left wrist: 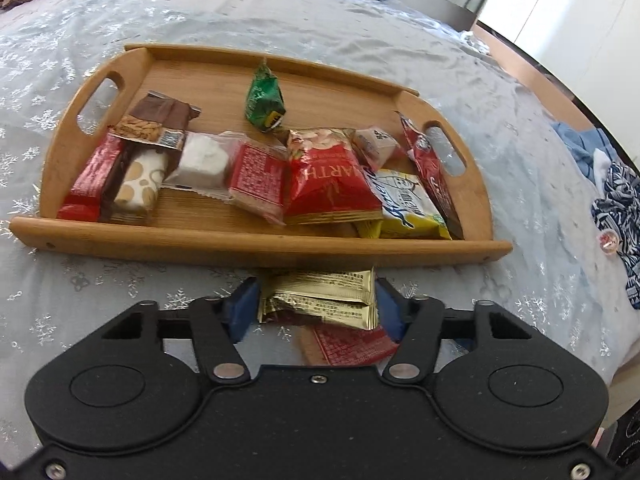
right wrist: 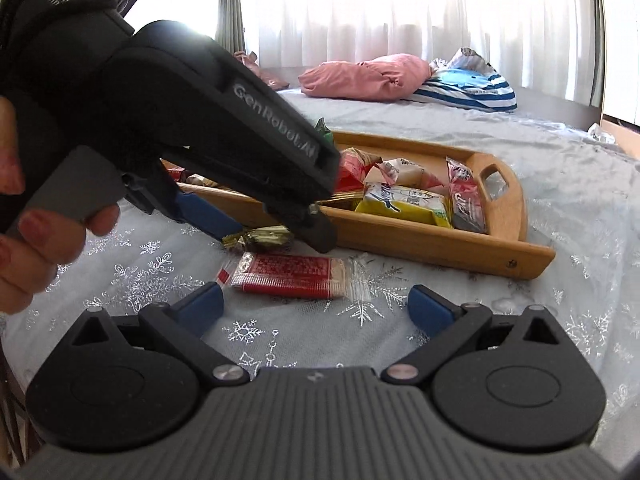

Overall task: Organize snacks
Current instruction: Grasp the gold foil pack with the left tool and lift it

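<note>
A wooden tray (left wrist: 260,240) (right wrist: 400,248) lies on the grey snowflake bedspread and holds several snack packets, among them a green one (left wrist: 266,100), a red bag (left wrist: 328,184) and a yellow pack (left wrist: 404,204). Just in front of the tray's near rim, my left gripper (left wrist: 316,308) (right wrist: 276,240) has its blue pads against both ends of a gold foil packet (left wrist: 320,296) (right wrist: 260,238). A red cracker packet (left wrist: 352,346) (right wrist: 288,276) lies flat on the bedspread beneath and behind it. My right gripper (right wrist: 316,308) stands open just short of that red packet, nothing between its fingers.
A pink pillow (right wrist: 364,76) and a blue striped cloth (right wrist: 468,88) lie at the far end of the bed. Blue patterned clothes (left wrist: 616,208) sit near the bed's right edge. A hand (right wrist: 36,232) holds the left gripper's handle.
</note>
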Demonstrator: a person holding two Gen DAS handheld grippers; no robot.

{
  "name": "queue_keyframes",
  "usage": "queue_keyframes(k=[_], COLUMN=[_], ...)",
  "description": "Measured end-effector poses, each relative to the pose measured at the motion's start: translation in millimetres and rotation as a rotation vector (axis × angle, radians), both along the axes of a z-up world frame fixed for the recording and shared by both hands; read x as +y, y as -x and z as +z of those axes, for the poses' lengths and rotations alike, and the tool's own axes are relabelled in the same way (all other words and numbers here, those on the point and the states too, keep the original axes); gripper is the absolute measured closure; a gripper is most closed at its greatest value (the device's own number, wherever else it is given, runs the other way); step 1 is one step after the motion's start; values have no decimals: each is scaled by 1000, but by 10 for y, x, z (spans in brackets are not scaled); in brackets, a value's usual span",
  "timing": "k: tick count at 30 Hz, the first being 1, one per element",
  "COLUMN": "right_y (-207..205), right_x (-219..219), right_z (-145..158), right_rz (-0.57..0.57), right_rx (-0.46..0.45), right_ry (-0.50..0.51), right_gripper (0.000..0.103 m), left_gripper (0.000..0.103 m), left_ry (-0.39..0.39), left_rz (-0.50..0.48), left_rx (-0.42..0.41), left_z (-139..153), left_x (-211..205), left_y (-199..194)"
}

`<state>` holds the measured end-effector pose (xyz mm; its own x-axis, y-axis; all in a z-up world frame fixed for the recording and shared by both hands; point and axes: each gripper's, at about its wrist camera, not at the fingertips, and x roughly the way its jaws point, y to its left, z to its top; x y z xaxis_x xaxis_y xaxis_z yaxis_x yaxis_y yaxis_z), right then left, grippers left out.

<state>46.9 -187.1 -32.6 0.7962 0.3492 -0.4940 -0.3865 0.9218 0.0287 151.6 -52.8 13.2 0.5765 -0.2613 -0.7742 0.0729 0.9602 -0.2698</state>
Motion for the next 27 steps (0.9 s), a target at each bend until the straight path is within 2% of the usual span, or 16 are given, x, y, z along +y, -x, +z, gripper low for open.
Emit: queue_keyframes(k=[10,18,27], right_y=[-21,-11,-27], right_x=[-15,-10,-8], right_z=[6,4,7], right_rz=[1,1,1], right_rx=[3,3,12], right_ry=[-5,-3,1], right_gripper=[0,0,0], left_gripper=[50,50,50], left_ry=[-5,-31,-106], left_rz=[-1,2,22], left_rx=[-15,-80,-112], left_z=[103,240,251], left_x=[112,231,388], left_y=[118,280,449])
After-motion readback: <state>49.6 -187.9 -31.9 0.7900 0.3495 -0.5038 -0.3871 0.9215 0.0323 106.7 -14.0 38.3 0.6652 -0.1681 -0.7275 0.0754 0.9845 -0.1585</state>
